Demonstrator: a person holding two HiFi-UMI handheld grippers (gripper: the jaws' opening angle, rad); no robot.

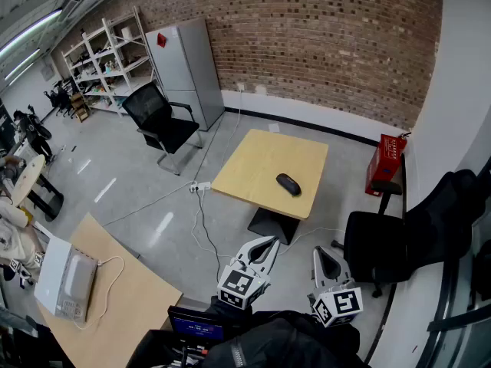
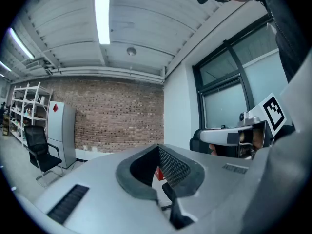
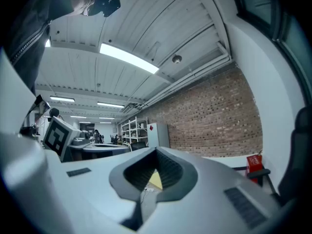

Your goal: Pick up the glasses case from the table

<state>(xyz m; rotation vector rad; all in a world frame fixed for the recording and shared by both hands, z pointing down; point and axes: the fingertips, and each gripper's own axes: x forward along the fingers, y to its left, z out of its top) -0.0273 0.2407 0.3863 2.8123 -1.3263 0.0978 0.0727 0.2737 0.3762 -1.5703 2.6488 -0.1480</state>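
The left gripper (image 1: 268, 242) and the right gripper (image 1: 321, 252) are held side by side low in the head view, both pointing level toward the table (image 1: 247, 169), each with its marker cube nearest the person. In the left gripper view the left gripper's (image 2: 159, 147) jaws meet at their tips with nothing between them; the right gripper view shows the right gripper (image 3: 156, 150) closed and empty in the same way. The glasses case (image 1: 288, 183), dark and oval, lies on the light wooden table toward its right side, well apart from both grippers, with grey floor between. A black office chair (image 1: 163, 121) stands left of the table near a grey cabinet (image 1: 184, 61) against the brick wall (image 1: 322, 37), with white shelves (image 1: 103, 50) further left. A red box (image 1: 386, 163) sits on the floor right of the table, and another black chair (image 1: 381, 245) stands just right of the right gripper. A white cable (image 1: 201, 219) trails across the floor.
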